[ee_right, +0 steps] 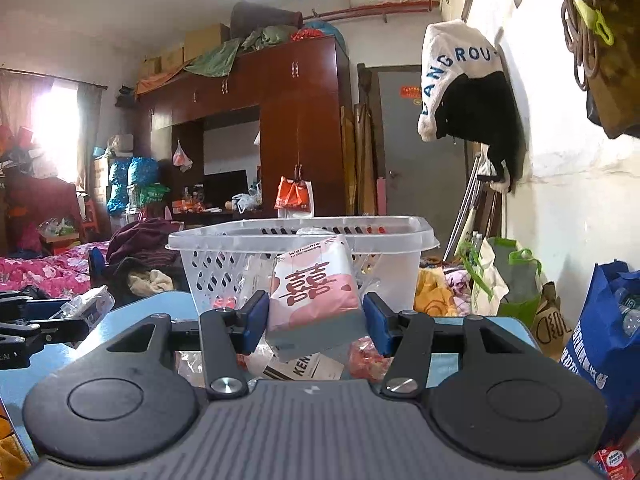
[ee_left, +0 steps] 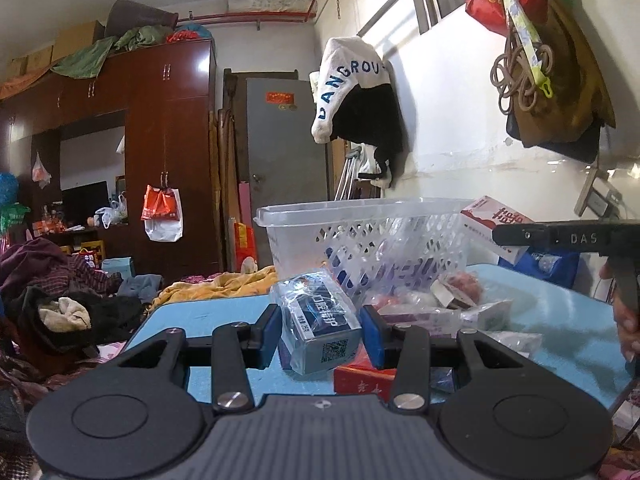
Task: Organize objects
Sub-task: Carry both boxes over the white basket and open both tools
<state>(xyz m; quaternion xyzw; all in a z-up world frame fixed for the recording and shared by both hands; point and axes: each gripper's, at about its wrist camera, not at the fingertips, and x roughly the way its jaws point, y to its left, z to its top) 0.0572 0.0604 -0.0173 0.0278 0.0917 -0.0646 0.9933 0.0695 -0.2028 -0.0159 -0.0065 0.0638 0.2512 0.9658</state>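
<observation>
At centre frame, each gripper — left gripper (ee_left: 320, 334) clamping a wrapped blue box (ee_left: 318, 326), right gripper (ee_right: 316, 320) clamping a pink box (ee_right: 316, 300) — seems mid-carry, next needing release over the basket (ee_right: 400, 226).

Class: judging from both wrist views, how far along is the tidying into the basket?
Done: at least one item shows inside the basket. In hand: left tool grips a wrapped blue box; right tool grips a pink carton. Left: packets on the blue table.

We read "ANGROU" in blue on the white hanging garment (ee_right: 456, 68), "Welcome" plus a red double-happiness character on the pink box (ee_right: 316, 280), "KEN" on a white carton (ee_right: 304, 364) beneath it, and "DAS" on the right gripper (ee_left: 584, 239). The wrapped box (ee_left: 320, 320) shows a QR code; its print is unreadable.
</observation>
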